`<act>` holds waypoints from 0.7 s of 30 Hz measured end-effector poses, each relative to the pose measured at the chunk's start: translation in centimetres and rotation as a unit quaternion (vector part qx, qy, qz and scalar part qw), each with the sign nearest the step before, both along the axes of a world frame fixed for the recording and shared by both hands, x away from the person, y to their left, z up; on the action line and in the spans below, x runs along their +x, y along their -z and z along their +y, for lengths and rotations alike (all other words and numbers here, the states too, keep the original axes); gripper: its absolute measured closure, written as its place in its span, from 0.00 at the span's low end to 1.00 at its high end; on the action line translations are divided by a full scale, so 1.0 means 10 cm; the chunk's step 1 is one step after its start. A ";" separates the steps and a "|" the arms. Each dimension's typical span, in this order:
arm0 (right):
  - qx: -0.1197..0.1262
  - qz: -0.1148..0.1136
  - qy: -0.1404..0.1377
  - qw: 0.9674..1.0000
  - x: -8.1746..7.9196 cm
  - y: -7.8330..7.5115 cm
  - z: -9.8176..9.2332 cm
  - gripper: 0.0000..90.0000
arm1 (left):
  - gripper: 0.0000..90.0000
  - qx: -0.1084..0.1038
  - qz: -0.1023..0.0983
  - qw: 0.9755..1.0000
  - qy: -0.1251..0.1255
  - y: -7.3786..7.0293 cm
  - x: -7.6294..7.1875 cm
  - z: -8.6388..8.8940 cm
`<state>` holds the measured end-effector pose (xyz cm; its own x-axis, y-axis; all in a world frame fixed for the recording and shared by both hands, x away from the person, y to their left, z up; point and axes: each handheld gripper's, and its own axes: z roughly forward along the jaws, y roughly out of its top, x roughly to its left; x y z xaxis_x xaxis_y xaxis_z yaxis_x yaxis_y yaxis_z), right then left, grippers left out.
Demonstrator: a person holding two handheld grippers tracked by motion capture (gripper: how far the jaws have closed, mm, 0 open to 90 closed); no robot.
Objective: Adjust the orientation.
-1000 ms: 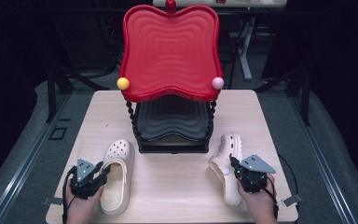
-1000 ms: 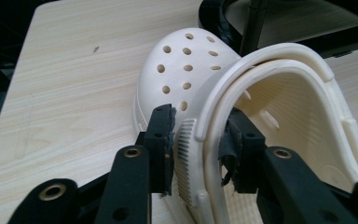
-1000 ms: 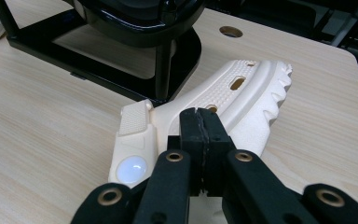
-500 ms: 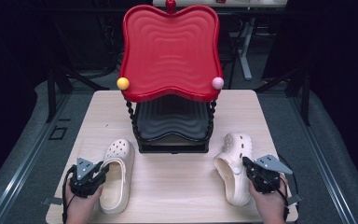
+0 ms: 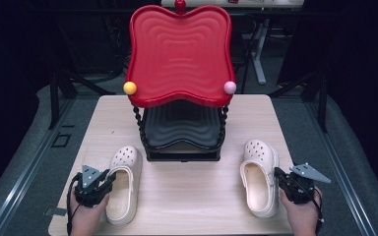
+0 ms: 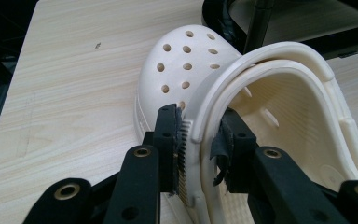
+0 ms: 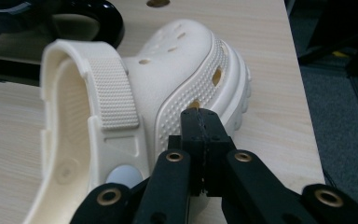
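Left gripper (image 6: 199, 135) clamps left clog's (image 5: 122, 182) side wall | right gripper (image 7: 200, 126) closed, empty, at right clog's (image 5: 260, 177) three o'clock | risk: my thin grip slips; closed jaws shove clog.

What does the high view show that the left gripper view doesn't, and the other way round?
From above: the red tray, the right clog and the shut right tongs beside it. Up close: the left tongs, whose jaws have just been closing, pinch the rim and strap of the left clog between them, and its toe holes are plain. Both share the left clog, the left tongs and the table.
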<state>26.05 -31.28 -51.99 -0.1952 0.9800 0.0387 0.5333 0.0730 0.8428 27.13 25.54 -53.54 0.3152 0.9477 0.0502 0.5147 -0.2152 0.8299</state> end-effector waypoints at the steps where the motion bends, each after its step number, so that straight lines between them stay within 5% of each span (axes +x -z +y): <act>1: 0.001 0.010 0.002 1.000 0.02 0.02 -0.03 1.00 | 0.80 -0.001 0.001 1.000 0.001 0.00 0.00 0.01; 4: 0.036 0.048 0.000 0.998 0.11 0.15 -0.11 1.00 | 0.80 -0.002 0.002 1.000 0.002 0.00 0.01 0.02; 9: 0.049 0.083 0.003 0.995 0.17 0.26 -0.14 1.00 | 0.80 -0.001 -0.001 1.000 0.003 0.00 0.00 0.02; 16: 0.014 0.036 0.029 0.999 0.07 0.10 -0.10 0.95 | 0.80 0.002 -0.002 1.000 0.004 0.00 -0.01 0.01; 21: 0.022 -0.015 0.024 0.999 -0.07 -0.08 -0.02 0.94 | 0.80 -0.002 0.000 1.000 0.003 0.00 0.00 0.02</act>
